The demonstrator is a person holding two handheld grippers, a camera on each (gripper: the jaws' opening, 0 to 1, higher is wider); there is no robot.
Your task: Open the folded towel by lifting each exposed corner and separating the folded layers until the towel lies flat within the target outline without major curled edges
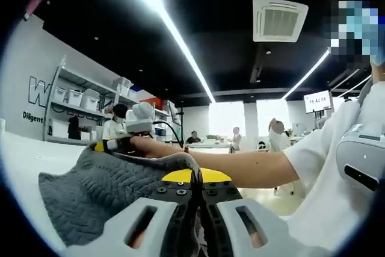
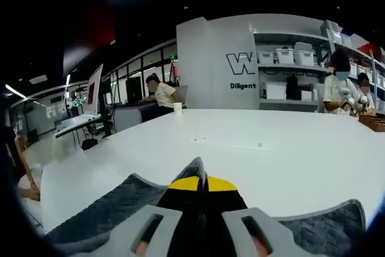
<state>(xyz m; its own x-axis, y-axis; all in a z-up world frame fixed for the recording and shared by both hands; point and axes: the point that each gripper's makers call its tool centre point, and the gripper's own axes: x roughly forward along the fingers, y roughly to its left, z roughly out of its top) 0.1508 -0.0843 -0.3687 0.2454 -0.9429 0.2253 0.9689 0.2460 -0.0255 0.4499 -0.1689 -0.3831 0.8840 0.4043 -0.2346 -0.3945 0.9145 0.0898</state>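
Bright ceiling strips glare against a dark ceiling; the white table looks washed out, and fisheye bending blurs the edges.

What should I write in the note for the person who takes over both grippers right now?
Left gripper: shut on the grey towel, holding a raised edge of it.
Right gripper: shut on the grey towel, a corner standing up between its jaws; it also shows across the towel in the left gripper view.
Towel: on the white table, bunched and partly lifted, not flat. I cannot make out the target outline.
Done: two points gripped.
Left: probably pull the layers apart, spread the towel flat, and smooth the edges.
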